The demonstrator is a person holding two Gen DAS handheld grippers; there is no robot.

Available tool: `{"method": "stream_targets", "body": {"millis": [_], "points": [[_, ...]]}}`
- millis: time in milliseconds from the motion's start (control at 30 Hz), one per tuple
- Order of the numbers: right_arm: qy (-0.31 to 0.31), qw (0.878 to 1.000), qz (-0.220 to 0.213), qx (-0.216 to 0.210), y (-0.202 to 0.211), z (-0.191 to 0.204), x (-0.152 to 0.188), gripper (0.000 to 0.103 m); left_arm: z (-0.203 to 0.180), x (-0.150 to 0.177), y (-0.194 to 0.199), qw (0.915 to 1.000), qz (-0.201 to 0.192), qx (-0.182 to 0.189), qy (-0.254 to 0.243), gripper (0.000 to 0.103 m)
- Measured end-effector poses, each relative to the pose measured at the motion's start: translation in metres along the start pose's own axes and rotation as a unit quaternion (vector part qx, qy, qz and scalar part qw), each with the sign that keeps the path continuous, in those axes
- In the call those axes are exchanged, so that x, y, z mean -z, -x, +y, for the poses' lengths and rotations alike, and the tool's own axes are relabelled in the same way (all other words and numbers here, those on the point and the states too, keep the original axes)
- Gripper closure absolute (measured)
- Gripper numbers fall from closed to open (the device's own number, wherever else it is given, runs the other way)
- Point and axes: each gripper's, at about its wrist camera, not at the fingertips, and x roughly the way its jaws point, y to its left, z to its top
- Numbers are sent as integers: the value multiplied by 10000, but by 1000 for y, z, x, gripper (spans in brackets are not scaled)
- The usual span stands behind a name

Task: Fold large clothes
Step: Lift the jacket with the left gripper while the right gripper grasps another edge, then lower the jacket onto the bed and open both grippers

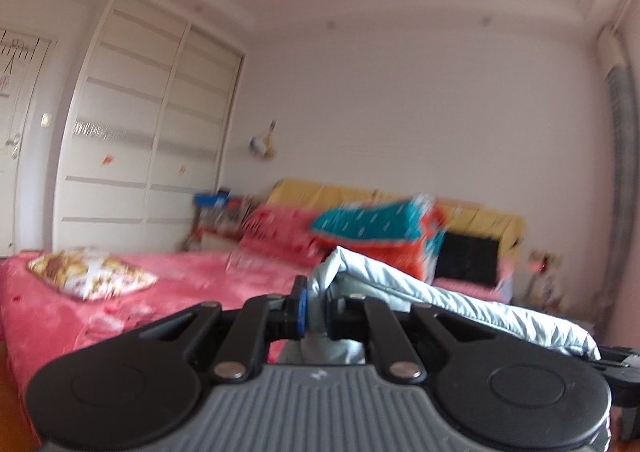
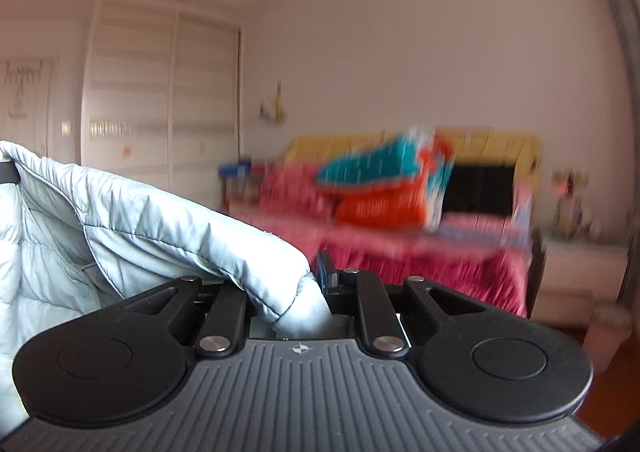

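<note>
both views blurred, background smeared sideways. bedroom scene

left gripper (image 1: 314, 310): jaws nearly together, clamped on a fold of the pale blue quilted jacket (image 1: 460, 306). fabric bunches up between the blue-edged pads and rises just above them, then trails away to the right edge of the left wrist view, lifted clear of the bed (image 1: 80, 316). a dark bit of hardware shows at the far right of that view, just under the jacket's end; cannot tell what it is

right gripper (image 2: 316, 284): jaws drawn together, pinching another part of the same jacket (image 2: 160, 228). the padded fabric drapes over the left finger and hides it; only the right finger with its blue pad is visible. from the grip the jacket stretches up and left, out of the right wrist view, inner lining facing the camera at far left

so the jacket hangs between the two grippers, held at two points, above the near side of the bed

surroundings: pink-red bedspread, a floral pillow (image 1: 90, 278) lying flat on the left part of the bed, a stack of teal and orange bedding (image 1: 384, 230) against the yellow headboard (image 1: 344, 192), white sliding wardrobe (image 1: 152, 124) on the left wall, a white bedside cabinet (image 2: 580, 272) to the right of the bed
</note>
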Motion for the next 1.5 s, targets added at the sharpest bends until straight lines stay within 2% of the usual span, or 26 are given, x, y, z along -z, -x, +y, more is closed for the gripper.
{"method": "stream_targets", "body": {"millis": [267,400,533,633,700,767,800,933,967,1133,1333,1500], "points": [[81,9974,695,180,-118,15,58,81,23,54,-95,9974,534,-348,-323,97],[219,9942,1024,261,-143,27,106,72,29,86,-135,9936,908,-506,-451,97],[378,9893,1356,382,-183,21,138,40,37,120,-167,9869,1306,-709,-622,94],[491,9862,1518,445,-205,13,152,26,42,141,-184,9806,1622,-818,-739,94],[584,9842,1594,502,-216,13,160,17,46,153,-195,9753,1841,-905,-814,86],[619,9826,1670,518,-240,8,172,3,53,161,-199,9705,2031,-980,-849,59],[626,9820,1706,520,-237,8,174,2,57,165,-202,9682,2132,-1009,-834,53],[625,9759,2011,576,-245,1,182,1,66,164,-189,9652,2316,-935,-775,28],[579,9751,2063,577,-244,-1,184,0,67,162,-184,9651,2325,-919,-785,26],[154,9752,2170,415,-228,-15,180,0,68,142,-147,9654,2304,-855,-869,24],[-361,9808,1914,139,-182,-27,155,0,61,123,-92,9642,2391,-672,-932,24],[-959,9805,1716,-68,-134,-47,143,0,52,120,-41,9619,2609,-430,-700,24]]}}
